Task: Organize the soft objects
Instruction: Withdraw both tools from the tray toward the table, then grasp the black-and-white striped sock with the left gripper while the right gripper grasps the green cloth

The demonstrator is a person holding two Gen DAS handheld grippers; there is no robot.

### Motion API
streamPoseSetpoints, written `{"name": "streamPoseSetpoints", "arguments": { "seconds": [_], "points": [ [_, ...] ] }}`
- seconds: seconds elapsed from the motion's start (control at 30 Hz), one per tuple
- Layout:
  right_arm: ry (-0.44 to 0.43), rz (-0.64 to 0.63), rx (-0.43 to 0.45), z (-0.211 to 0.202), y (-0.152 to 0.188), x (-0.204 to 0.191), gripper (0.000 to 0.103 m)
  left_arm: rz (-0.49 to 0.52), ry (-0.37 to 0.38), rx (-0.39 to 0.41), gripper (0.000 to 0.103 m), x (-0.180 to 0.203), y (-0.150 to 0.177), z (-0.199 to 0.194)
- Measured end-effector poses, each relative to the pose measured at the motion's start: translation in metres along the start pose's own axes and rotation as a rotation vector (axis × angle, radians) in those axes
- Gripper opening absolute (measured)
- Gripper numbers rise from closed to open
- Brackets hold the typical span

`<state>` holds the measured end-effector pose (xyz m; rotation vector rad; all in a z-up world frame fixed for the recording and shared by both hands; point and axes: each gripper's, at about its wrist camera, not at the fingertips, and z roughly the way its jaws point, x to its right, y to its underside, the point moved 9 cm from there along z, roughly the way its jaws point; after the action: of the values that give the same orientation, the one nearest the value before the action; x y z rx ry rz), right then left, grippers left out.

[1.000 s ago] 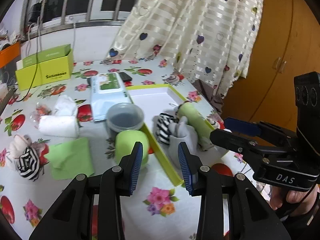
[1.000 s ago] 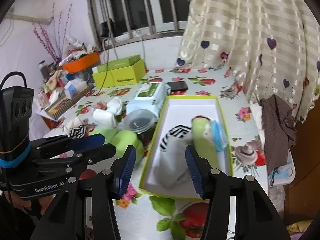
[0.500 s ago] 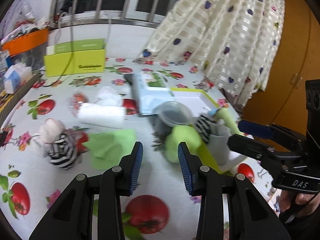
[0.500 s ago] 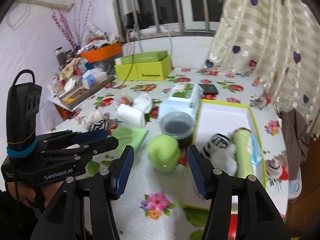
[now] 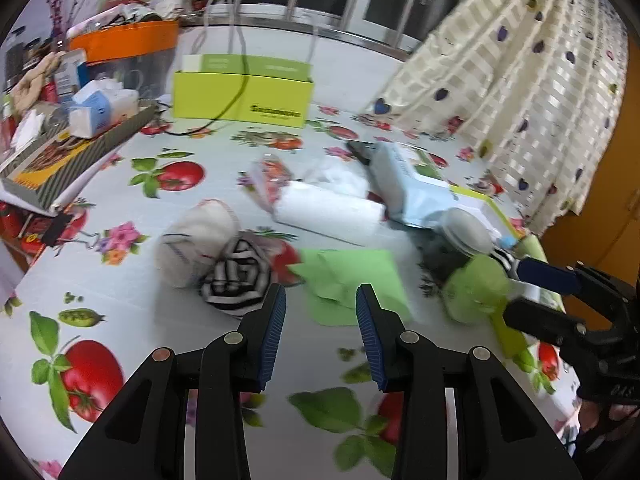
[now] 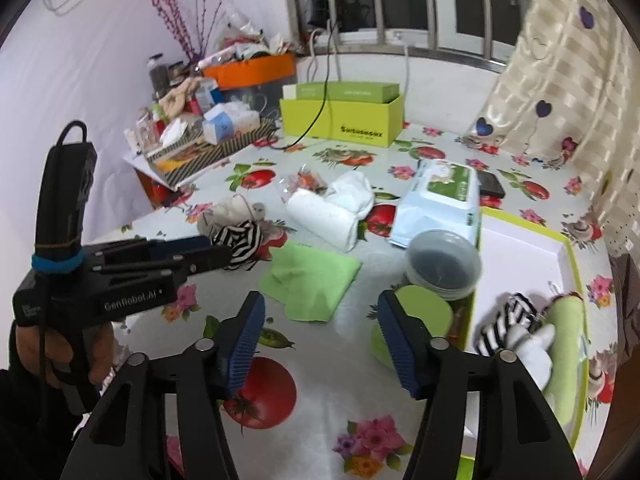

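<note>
My left gripper [image 5: 320, 320] is open and empty, just short of a flat green cloth [image 5: 352, 280] and a striped black-and-white roll [image 5: 234, 276] beside a white sock bundle [image 5: 192, 240]. A white rolled towel [image 5: 328, 210] lies beyond. My right gripper [image 6: 320, 336] is open and empty, between the green cloth [image 6: 310, 280] and a green round soft ball [image 6: 420, 312]. The lime-edged white tray [image 6: 520, 248] at right holds a striped roll [image 6: 508, 320], a white piece and a green roll [image 6: 568, 344].
A lidded grey tub [image 6: 442, 264] and a wet-wipes pack [image 6: 440, 208] stand by the tray. A lime box [image 6: 344, 120] and clutter with an orange bin [image 6: 252, 72] sit at the back. The table edge runs at left.
Both grippers have swung left, from over the tray toward the loose items on the table. Both stay open and empty.
</note>
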<state>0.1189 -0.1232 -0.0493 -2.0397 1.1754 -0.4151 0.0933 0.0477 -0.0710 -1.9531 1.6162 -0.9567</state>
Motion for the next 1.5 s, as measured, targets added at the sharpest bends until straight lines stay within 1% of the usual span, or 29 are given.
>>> {"name": "streamPoseSetpoints", "arguments": {
  "seconds": [0.17, 0.2, 0.27, 0.4, 0.63, 0.8, 0.97, 1.03, 1.07, 1.1, 1.2, 1.33, 1.5],
  "points": [
    [-0.005, -0.025, -0.038, 0.020, 0.001, -0.009, 0.063, -0.020, -0.033, -0.004, 0.038, -0.019, 0.000, 0.006],
    [-0.006, -0.030, -0.044, 0.023, 0.001, -0.011, 0.063, -0.023, -0.039, -0.009, 0.039, -0.022, 0.001, 0.008],
    [-0.012, -0.034, -0.055, 0.029, 0.002, -0.014, 0.063, -0.027, -0.053, -0.019, 0.043, -0.027, 0.001, 0.014],
    [-0.019, -0.040, -0.068, 0.036, 0.000, -0.017, 0.063, -0.034, -0.089, -0.040, 0.044, -0.039, 0.002, 0.027],
    [-0.011, -0.057, -0.099, 0.052, -0.002, -0.019, 0.063, -0.030, -0.104, -0.076, 0.044, -0.044, 0.005, 0.050],
    [0.004, -0.082, -0.136, 0.066, -0.001, -0.022, 0.063, -0.028, -0.137, -0.097, 0.044, -0.051, 0.004, 0.062],
    [0.025, -0.102, -0.183, 0.083, 0.000, -0.024, 0.064, -0.031, -0.136, -0.086, 0.043, -0.054, 0.001, 0.065],
    [0.029, -0.114, -0.200, 0.090, 0.000, -0.026, 0.064, -0.037, -0.147, -0.084, 0.031, -0.058, 0.000, 0.064],
    [0.030, -0.118, -0.206, 0.093, 0.000, -0.027, 0.064, -0.042, -0.149, -0.084, 0.021, -0.060, 0.000, 0.064],
    [0.032, -0.122, -0.214, 0.096, 0.000, -0.028, 0.064, -0.052, -0.137, -0.084, 0.018, -0.062, 0.000, 0.064],
    [0.037, -0.126, -0.236, 0.106, -0.001, -0.030, 0.064, -0.060, -0.116, -0.082, 0.015, -0.065, 0.002, 0.060],
    [0.038, -0.133, -0.269, 0.122, -0.001, -0.033, 0.066, -0.065, -0.090, -0.079, 0.015, -0.066, 0.006, 0.056],
    [0.066, -0.115, -0.313, 0.140, 0.000, -0.028, 0.067, -0.070, -0.065, -0.074, 0.015, -0.068, 0.009, 0.048]
  ]
}}
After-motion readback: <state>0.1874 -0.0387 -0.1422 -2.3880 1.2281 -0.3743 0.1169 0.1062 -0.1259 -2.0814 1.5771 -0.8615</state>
